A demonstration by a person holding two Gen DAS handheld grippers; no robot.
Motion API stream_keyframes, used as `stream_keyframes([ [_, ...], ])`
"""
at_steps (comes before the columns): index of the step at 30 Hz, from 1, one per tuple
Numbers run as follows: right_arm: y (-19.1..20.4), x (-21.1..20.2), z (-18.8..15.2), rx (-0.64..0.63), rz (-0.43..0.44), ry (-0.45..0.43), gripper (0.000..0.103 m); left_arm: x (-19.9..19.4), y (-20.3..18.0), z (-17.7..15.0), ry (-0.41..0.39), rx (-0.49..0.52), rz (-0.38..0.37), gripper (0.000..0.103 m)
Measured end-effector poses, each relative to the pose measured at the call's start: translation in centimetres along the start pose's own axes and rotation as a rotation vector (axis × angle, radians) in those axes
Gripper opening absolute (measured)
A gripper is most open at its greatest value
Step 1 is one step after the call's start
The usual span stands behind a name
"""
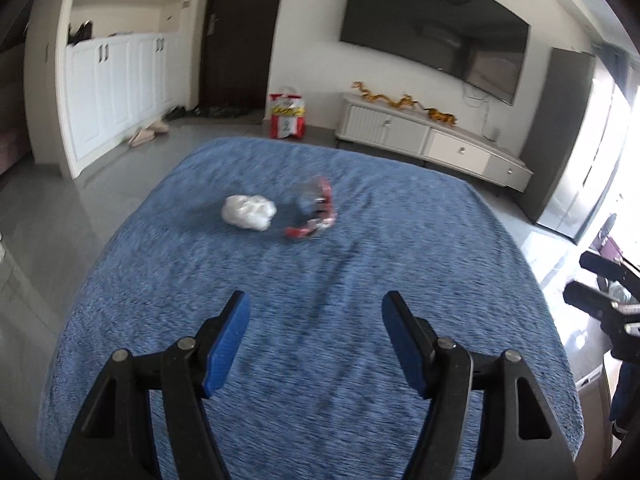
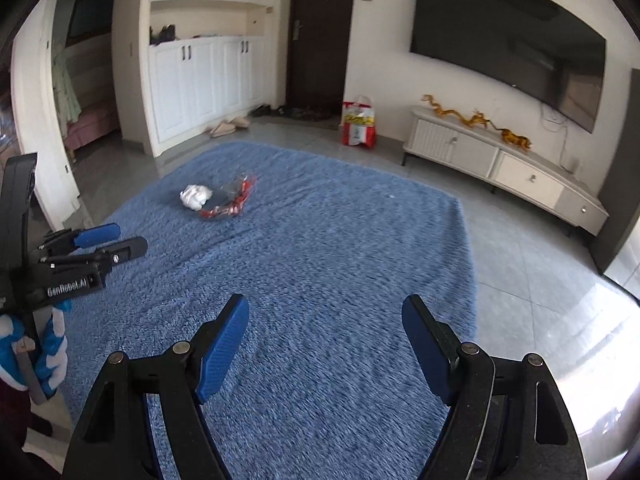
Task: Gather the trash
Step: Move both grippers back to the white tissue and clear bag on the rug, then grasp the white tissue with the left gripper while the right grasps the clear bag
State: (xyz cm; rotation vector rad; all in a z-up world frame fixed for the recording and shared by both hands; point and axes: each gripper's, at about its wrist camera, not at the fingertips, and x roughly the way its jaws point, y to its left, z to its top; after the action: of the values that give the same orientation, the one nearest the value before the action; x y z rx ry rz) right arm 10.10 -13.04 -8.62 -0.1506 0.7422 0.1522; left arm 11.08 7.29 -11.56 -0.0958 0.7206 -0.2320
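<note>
While both tongs, left point(image 1: 316, 334) and right point(image 2: 326, 344), hang apart and empty, white crumpled wad point(image 1: 249, 212) touches red wrapper point(image 1: 316, 216) mid-rug point(image 1: 320, 320), toward far edge: light, soft, crushable; pinch anywhere.

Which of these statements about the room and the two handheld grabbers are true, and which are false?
1. A white crumpled wad lies on the blue rug. True.
2. The red-and-clear wrapper sits on the TV cabinet. False: it lies on the rug beside the wad.
3. The left gripper holds the wad. False: its fingers stand apart with nothing between them.
4. The right gripper is open and empty. True.
5. A red-and-white bag stands on the floor near the dark door. True.
</note>
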Motion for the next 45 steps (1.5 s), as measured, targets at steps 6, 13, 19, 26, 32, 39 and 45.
stream_keyframes([
  [6, 1.2, 3.4, 1.1, -0.032, 0.062, 0.036, 0.078, 3.0, 3.4, 1.5, 0.019, -0.052, 0.043, 0.067],
  [13, 2.3, 7.5, 3.3, -0.071, 0.132, 0.054, 0.078, 8.4, 6.2, 4.6, 0.05, -0.108, 0.068, 0.067],
  [19, 3.0, 11.9, 5.1, -0.085, 0.184, 0.087, 0.074, 12.4, 6.9, 6.2, 0.062, -0.102, 0.066, 0.067],
  [26, 3.2, 16.2, 6.8, -0.023, 0.25, 0.116, 0.054, 15.5, 7.2, 7.2, 0.103, -0.093, 0.058, 0.065],
  [32, 4.2, 19.2, 8.9, 0.041, 0.327, 0.111, 0.044, 16.1, 8.7, 7.0, 0.115, -0.183, 0.003, 0.031],
  [39, 6.0, 22.5, 10.4, 0.104, 0.415, 0.124, 0.037, 15.7, 9.1, 6.7, 0.094, -0.201, -0.016, 0.021],
  [45, 6.9, 23.8, 10.3, 0.12, 0.416, 0.148, 0.018, 15.3, 9.2, 6.7, 0.088, -0.19, -0.01, 0.019],
])
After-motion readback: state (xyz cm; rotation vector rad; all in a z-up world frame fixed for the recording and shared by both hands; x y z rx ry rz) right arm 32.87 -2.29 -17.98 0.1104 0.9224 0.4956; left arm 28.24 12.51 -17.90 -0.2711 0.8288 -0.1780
